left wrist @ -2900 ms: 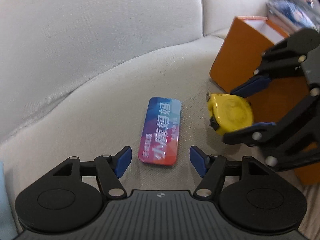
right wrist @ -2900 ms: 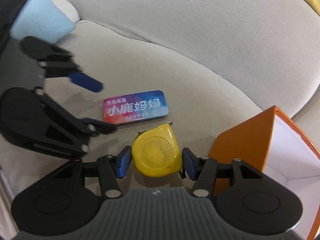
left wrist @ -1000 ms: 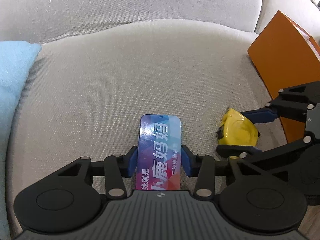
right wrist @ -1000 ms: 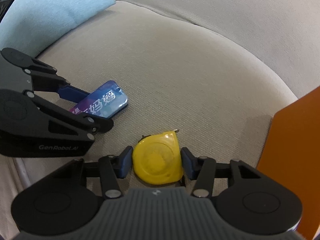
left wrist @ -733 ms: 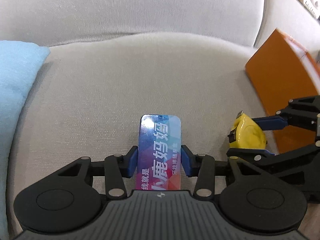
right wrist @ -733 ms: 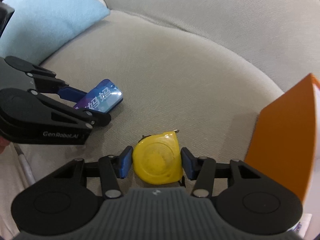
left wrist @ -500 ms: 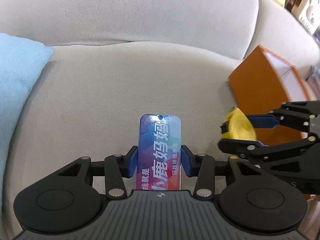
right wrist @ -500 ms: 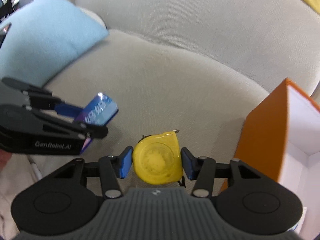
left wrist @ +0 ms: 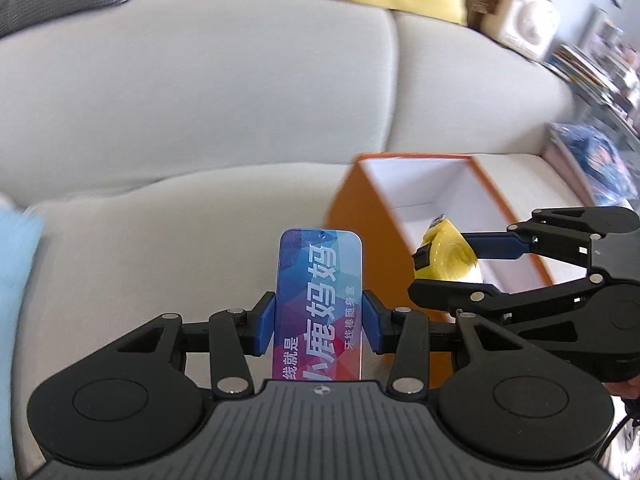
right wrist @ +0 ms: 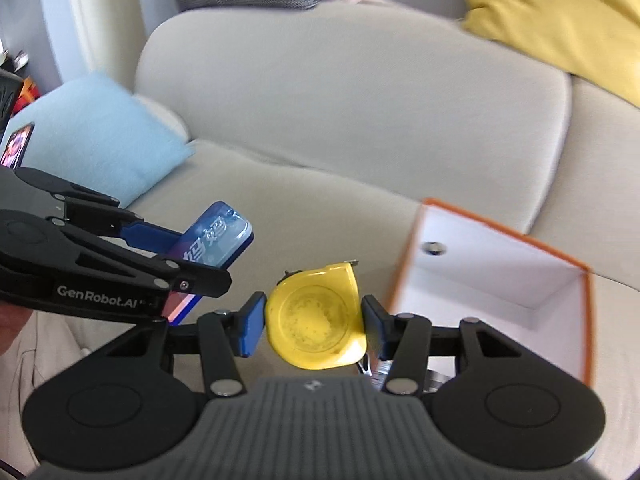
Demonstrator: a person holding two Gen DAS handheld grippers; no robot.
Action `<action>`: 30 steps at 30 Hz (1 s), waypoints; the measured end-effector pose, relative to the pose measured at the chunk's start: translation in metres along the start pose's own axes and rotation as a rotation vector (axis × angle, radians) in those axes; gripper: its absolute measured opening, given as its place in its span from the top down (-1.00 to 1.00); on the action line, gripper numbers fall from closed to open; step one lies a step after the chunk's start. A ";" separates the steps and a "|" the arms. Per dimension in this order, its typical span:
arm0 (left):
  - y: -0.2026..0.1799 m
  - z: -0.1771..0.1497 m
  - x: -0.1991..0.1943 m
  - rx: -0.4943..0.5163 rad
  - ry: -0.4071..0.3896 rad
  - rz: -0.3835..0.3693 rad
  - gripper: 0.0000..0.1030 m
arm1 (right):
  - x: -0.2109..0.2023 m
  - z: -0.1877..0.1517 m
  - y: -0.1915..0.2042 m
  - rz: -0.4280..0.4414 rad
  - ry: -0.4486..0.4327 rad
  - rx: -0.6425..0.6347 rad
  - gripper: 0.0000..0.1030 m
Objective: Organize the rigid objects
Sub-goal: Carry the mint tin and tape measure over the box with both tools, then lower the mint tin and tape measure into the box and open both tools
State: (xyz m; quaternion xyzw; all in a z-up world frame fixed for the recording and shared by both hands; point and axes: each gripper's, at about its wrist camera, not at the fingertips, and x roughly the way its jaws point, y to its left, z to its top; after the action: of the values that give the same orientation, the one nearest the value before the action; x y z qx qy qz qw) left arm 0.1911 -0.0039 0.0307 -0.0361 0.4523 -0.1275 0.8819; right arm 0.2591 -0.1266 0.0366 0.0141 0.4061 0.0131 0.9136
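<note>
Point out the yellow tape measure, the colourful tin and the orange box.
yellow tape measure (right wrist: 316, 320), right wrist view, round side face.
colourful tin (left wrist: 320, 280), left wrist view, printed lid.
orange box (left wrist: 360, 216), left wrist view, outer orange wall.

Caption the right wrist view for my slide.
Right gripper holds yellow tape measure beside open orange box on sofa.

The left wrist camera sits just behind the left gripper (left wrist: 319, 322), looking forward and downward along its fingers from close above a grey sofa (left wrist: 192, 92), with the orange box (left wrist: 428, 200) right of centre and the right gripper (left wrist: 444, 268) at the right edge. The right wrist camera looks the same way along the right gripper (right wrist: 313, 322), with the left gripper (right wrist: 188, 256) entering from the left edge and the box at lower right. Both views share the sofa's back cushions, the box's white inside, a light blue cushion (right wrist: 96, 136) on the left, and a yellow cushion (right wrist: 560, 12) along the top.
</note>
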 end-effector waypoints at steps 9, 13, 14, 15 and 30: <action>-0.082 0.045 0.033 0.255 0.031 -0.120 0.02 | -0.026 -0.025 -0.076 -0.126 -0.008 0.094 -0.03; -0.116 0.047 0.057 0.511 0.108 -0.139 0.02 | -0.026 -0.039 -0.110 -0.139 0.037 0.120 -0.03; -0.128 0.043 0.062 0.559 0.126 -0.128 0.02 | -0.022 -0.042 -0.117 -0.139 0.052 0.124 -0.03; -0.133 0.044 0.070 0.603 0.147 -0.121 0.02 | -0.019 -0.045 -0.124 -0.142 0.066 0.129 -0.03; -0.166 0.040 0.160 0.992 0.307 -0.202 0.01 | 0.008 -0.055 -0.169 -0.080 0.125 0.039 -0.03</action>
State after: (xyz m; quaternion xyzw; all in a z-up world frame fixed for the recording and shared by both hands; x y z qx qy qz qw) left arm 0.2811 -0.2075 -0.0421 0.3613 0.4558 -0.4144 0.6999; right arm 0.2261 -0.2943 -0.0127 0.0149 0.4629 -0.0302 0.8857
